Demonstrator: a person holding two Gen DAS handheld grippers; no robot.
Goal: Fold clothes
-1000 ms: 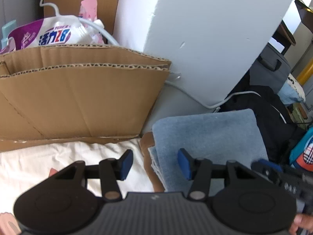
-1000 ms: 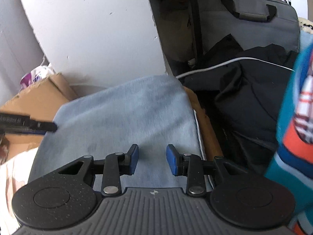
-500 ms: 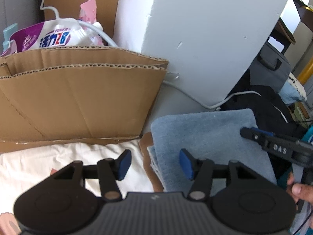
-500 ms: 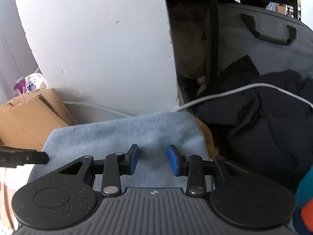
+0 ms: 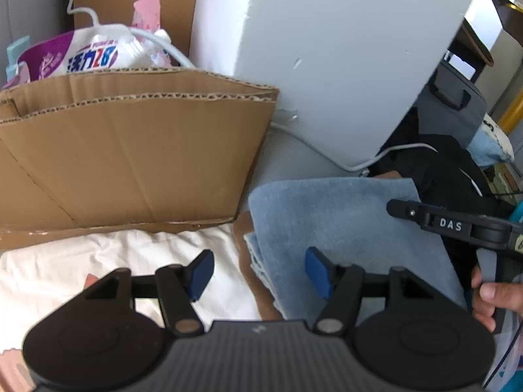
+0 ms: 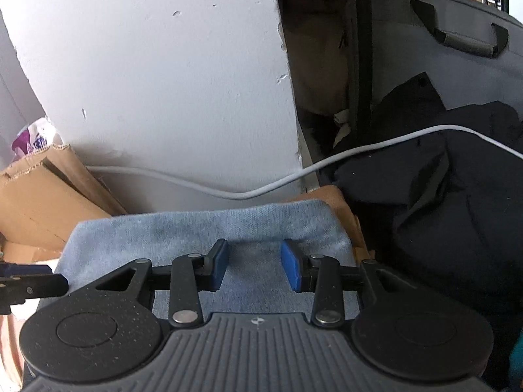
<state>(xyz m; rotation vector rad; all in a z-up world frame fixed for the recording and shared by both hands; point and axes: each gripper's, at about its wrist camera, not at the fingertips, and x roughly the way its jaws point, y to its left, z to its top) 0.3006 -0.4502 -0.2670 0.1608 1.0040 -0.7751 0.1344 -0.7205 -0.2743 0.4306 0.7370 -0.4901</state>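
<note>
Both hand-held grippers are letting go: the left hand-held gripper (image 5: 258,276) is spreading its blue pads wider than a second ago, nothing between them, hanging over the seam where the folded light-blue cloth (image 5: 343,225) meets the rumpled white fabric (image 5: 108,261) at lower left. The right hand-held gripper (image 6: 254,266) is also opening, empty, and has slid toward the cloth's far edge near the white wall panel (image 6: 163,81), so less blue is showing ahead of it than before. I'm judging that this piece is finished and lying flat at the centre of both views, and the hands are freeing up for another garment. Counting: two grippers, one folded blue cloth, one white fabric, one brown cardboard box (image 5: 130,153), one white cable (image 6: 228,189), one heap of dark clothing (image 6: 441,202).
</note>
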